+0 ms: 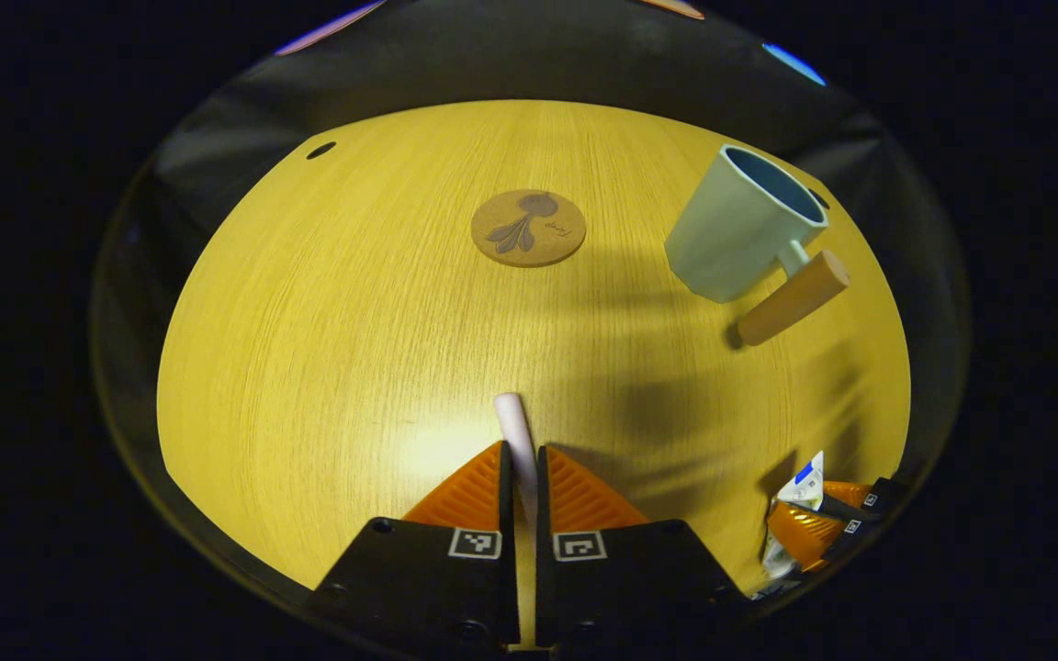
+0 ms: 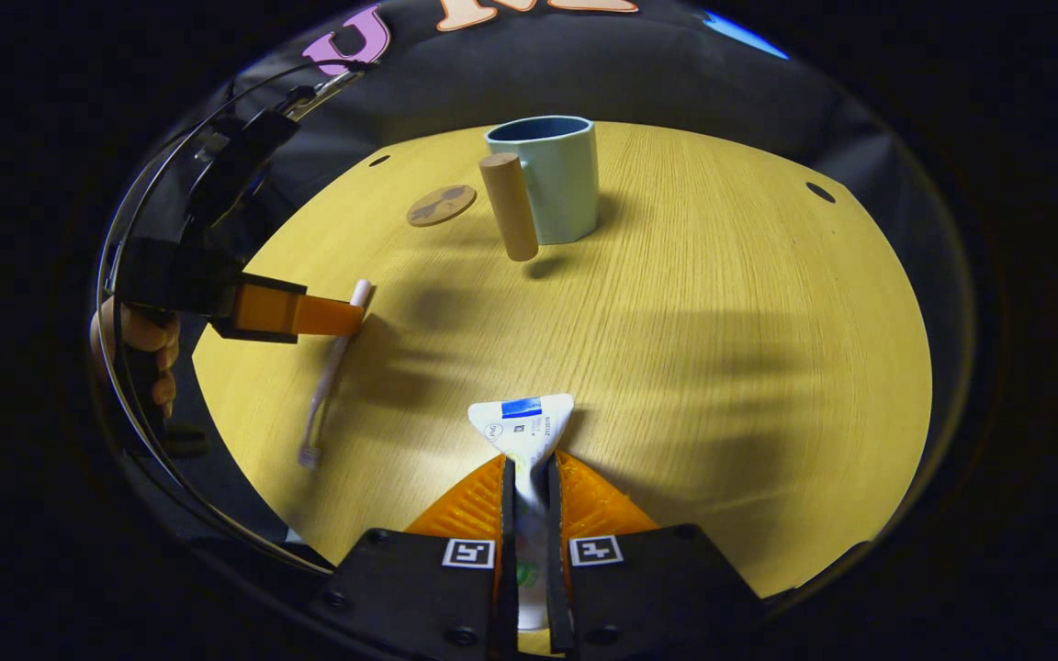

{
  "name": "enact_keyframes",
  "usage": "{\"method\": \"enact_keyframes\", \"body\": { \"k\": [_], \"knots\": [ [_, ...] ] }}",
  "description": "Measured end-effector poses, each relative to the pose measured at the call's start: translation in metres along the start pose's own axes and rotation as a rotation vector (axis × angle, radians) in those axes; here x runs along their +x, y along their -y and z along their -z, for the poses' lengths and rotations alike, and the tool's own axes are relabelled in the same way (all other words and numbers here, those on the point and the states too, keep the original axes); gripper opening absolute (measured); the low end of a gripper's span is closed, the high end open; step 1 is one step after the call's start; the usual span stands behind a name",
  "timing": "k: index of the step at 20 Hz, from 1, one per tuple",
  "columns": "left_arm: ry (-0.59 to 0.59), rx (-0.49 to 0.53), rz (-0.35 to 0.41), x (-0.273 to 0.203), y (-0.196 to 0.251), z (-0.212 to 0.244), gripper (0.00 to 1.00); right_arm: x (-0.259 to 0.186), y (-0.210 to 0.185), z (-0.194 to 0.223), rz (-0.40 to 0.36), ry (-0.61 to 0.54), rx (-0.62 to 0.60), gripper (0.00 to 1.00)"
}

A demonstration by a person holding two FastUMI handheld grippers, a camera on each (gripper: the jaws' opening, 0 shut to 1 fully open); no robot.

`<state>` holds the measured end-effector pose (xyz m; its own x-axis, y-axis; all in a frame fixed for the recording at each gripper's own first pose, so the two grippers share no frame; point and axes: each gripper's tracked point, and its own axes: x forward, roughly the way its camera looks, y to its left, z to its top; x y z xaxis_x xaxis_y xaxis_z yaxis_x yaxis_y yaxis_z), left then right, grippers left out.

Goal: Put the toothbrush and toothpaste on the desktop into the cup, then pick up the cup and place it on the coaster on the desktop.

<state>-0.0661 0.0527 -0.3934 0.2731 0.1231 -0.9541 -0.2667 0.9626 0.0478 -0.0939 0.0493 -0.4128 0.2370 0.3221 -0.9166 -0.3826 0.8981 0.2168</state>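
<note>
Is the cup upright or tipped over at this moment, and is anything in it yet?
Upright: the cup stands on its base on the table, mouth up. Nothing sticks out above its rim; the bottom is hidden.

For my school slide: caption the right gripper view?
Right gripper holds toothpaste, facing the cup.

You face a round, yellow wood-grain table (image 2: 722, 303), small dark holes (image 2: 819, 192) near its rim, soft shadows across your top, black cloth wall (image 2: 676, 83) behind, dim booth.
</note>
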Motion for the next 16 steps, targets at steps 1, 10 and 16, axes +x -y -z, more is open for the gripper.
{"method": "enact_keyframes", "body": {
  "k": [1,10,16],
  "knots": [
    [0.009,-0.009,0.006,0.0,0.0,0.0,0.03,0.0,0.0,-0.001,-0.001,0.005,-0.006,0.13],
    [0.179,-0.024,0.111,-0.025,-0.01,-0.008,0.0,-0.01,-0.03,-0.034,-0.088,0.123,0.111,0.1],
    [0.274,0.005,0.2,-0.071,-0.004,-0.024,0.0,-0.047,-0.034,-0.105,-0.126,0.288,0.187,0.1]
  ]
}}
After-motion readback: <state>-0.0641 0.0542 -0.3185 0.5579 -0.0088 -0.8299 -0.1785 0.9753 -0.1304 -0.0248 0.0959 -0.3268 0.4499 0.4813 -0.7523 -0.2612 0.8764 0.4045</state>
